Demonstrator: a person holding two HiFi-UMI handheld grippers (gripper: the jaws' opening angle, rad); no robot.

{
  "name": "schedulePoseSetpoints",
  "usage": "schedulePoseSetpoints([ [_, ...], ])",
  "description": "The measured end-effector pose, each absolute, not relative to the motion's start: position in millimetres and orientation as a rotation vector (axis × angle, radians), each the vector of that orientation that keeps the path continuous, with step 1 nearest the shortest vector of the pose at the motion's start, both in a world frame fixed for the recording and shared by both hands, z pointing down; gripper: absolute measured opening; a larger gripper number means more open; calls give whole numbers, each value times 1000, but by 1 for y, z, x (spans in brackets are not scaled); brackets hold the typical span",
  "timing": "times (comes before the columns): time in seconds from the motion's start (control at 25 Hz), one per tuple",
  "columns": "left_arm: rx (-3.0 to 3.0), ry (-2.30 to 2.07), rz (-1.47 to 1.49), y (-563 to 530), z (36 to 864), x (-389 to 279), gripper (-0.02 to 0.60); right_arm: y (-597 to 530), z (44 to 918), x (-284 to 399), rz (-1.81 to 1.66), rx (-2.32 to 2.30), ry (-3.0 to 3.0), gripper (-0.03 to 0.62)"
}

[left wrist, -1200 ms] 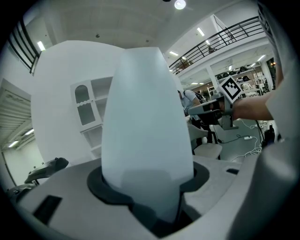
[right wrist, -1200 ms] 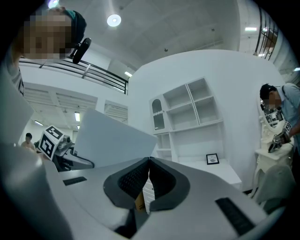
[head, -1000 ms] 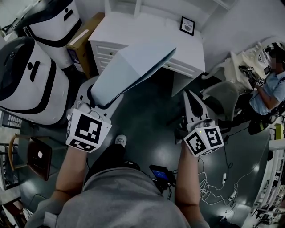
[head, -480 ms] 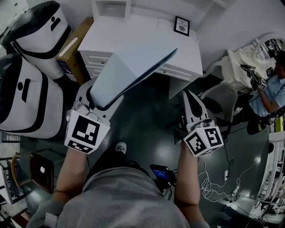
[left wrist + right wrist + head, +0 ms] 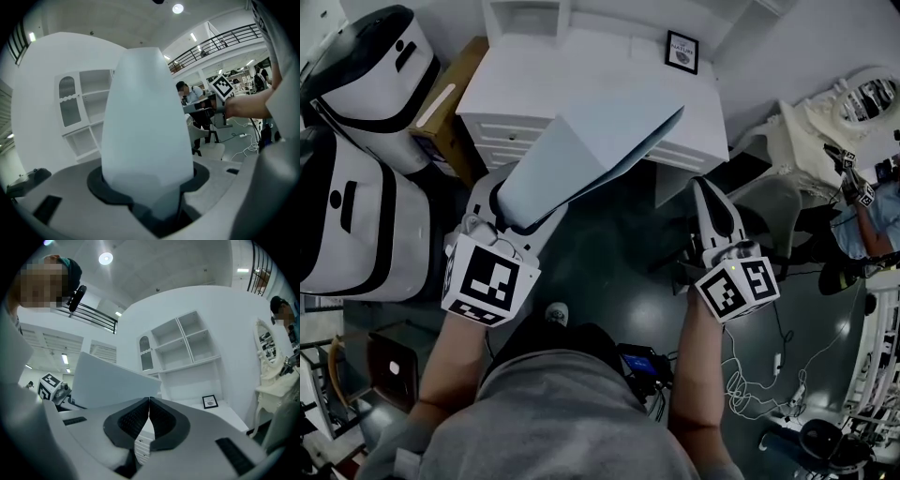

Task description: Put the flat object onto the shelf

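The flat object (image 5: pixel 581 155) is a pale, thin white panel, tilted up and away from me toward the white shelf unit (image 5: pixel 609 66). My left gripper (image 5: pixel 520 211) is shut on its near end; in the left gripper view the panel (image 5: pixel 145 131) fills the gap between the dark pads. The right gripper (image 5: pixel 705 187) hovers to the right, apart from the panel, jaws shut with nothing in them. In the right gripper view the shut pads (image 5: pixel 161 420) meet, the panel (image 5: pixel 112 383) is at left and the open shelf compartments (image 5: pixel 185 345) lie ahead.
A small framed picture (image 5: pixel 682 51) stands on the unit's desktop. Two large white-and-black machines (image 5: pixel 356 187) and a cardboard box (image 5: pixel 441 103) are at left. A white chair (image 5: pixel 773 202), a seated person (image 5: pixel 862 220) and floor cables (image 5: pixel 759 375) are at right.
The view has shifted toward the shelf unit, which now sits lower and nearer. The panel's far edge has risen a little over the desktop. Both grippers keep their states.
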State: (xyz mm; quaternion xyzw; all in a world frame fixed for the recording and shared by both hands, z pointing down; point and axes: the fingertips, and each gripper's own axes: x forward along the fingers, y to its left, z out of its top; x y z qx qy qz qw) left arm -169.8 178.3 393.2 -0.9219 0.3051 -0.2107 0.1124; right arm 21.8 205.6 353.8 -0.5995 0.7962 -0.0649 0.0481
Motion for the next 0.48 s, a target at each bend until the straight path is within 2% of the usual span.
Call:
schedulePoseSetpoints([
  [0.48,-2717,870,-627,172,393,-163,265,198,348,31,-191,-1845,2406,28],
])
